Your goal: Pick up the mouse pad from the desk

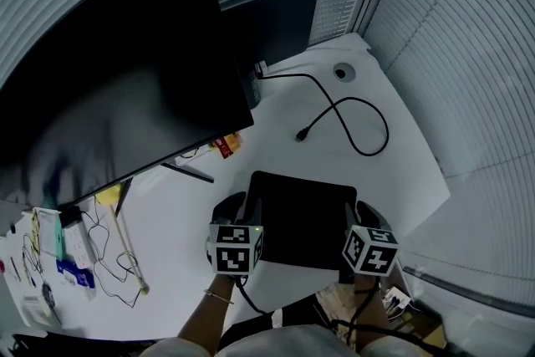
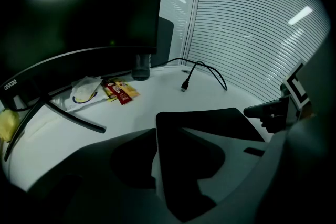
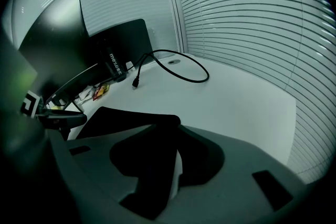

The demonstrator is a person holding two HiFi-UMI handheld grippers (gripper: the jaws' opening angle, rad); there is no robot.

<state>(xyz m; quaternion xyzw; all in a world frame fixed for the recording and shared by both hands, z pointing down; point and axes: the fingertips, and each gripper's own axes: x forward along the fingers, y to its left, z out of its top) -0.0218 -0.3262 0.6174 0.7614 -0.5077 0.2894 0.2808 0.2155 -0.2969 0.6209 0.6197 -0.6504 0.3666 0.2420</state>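
A black mouse pad (image 1: 305, 217) lies flat on the white desk (image 1: 393, 171), close to the near edge. My left gripper (image 1: 245, 209) stands over the pad's left edge and my right gripper (image 1: 355, 215) over its right edge. In the left gripper view the pad (image 2: 210, 123) runs up between the jaws of the left gripper (image 2: 173, 165), with a strip of desk showing beside it. The right gripper view has the pad's corner (image 3: 126, 118) between the parted jaws of the right gripper (image 3: 168, 165). Neither pair presses on it, as far as I can see.
A large dark monitor (image 1: 109, 96) with a splayed stand leg (image 1: 188, 171) fills the back left. A black cable (image 1: 343, 109) loops behind the pad near a round grommet (image 1: 343, 72). Snack packets (image 1: 226, 145) lie by the stand. Cords and small items (image 1: 67, 255) crowd the left.
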